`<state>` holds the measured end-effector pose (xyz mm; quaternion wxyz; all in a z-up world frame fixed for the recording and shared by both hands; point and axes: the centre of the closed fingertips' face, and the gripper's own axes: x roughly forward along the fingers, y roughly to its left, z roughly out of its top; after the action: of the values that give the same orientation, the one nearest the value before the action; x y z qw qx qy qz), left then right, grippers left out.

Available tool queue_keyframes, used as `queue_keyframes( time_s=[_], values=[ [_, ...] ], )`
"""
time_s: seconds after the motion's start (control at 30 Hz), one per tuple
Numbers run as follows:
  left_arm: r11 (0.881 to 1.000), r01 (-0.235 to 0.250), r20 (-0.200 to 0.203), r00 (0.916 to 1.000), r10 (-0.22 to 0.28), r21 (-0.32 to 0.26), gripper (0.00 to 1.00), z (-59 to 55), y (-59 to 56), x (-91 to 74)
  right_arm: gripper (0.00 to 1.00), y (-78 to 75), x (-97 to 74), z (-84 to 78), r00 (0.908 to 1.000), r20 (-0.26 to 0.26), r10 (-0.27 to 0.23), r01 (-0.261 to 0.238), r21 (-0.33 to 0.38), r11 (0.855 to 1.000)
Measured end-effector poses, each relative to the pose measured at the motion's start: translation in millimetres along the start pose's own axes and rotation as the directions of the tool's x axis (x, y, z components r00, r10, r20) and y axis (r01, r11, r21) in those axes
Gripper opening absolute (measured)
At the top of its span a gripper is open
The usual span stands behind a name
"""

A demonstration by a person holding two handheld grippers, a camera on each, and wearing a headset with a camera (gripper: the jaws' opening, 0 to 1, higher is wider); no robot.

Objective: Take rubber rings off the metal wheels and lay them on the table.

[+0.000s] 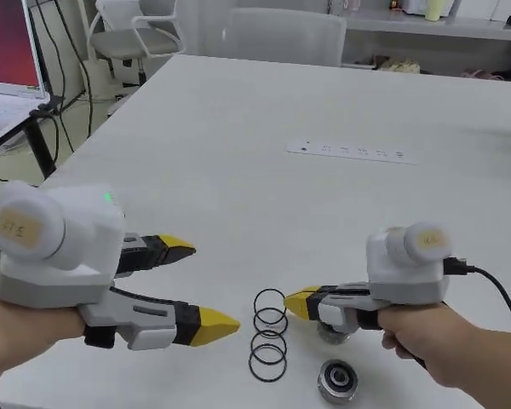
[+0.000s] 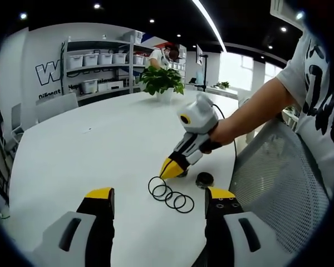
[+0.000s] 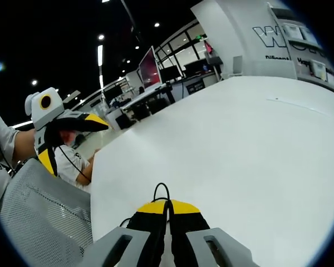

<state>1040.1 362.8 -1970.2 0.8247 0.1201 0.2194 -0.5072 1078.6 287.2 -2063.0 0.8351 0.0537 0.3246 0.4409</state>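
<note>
Several black rubber rings [image 1: 269, 334] lie in a short row on the white table [image 1: 238, 170], between my two grippers. My right gripper [image 1: 296, 302] is shut, its yellow tips at the edge of the farthest ring [image 1: 270, 303]. In the right gripper view a thin black ring loop [image 3: 161, 184] sticks out from between the shut tips [image 3: 168, 207]. One metal wheel [image 1: 332, 332] sits under the right gripper, and another wheel [image 1: 337, 380] lies nearer the table's front edge. My left gripper [image 1: 200, 285] hovers open to the left of the rings [image 2: 171, 194], holding nothing.
A white power strip [image 1: 353, 152] lies flat further back on the table. Office chairs [image 1: 285, 36] stand behind the far edge, and a desk with a monitor [image 1: 4, 51] is at the left. A grey mesh chair [image 2: 273, 183] is close to the person's side.
</note>
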Motion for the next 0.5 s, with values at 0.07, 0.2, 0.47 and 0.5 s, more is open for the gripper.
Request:
queue_keyframes(
  time_s=[0.07,0.2,0.47,0.5],
  values=[
    [1.000,-0.005,0.000,1.0000,0.005,-0.005,0.64,-1.6,0.8,-0.7,0.00,-3.4,1.7,-1.0,0.9999,-0.006,-0.013,0.013,0.001,1.000],
    [1.000,-0.009,-0.003,1.0000,0.009,-0.009,0.64,-4.1,0.1,-2.2,0.00,-6.9,2.9,-2.0,0.9994,-0.017,-0.029,0.029,-0.016,0.999],
    [1.000,-0.017,-0.008,0.9998,0.017,-0.016,0.64,-6.4,-2.2,-3.4,0.08,-11.3,-3.6,5.9,0.9985,0.016,-0.052,0.052,0.006,0.999],
    [1.000,-0.017,-0.007,0.9998,0.017,-0.017,0.63,-6.0,-2.6,-3.1,0.09,-11.2,-5.3,7.9,0.9983,0.026,-0.052,0.052,0.012,0.999]
  ],
)
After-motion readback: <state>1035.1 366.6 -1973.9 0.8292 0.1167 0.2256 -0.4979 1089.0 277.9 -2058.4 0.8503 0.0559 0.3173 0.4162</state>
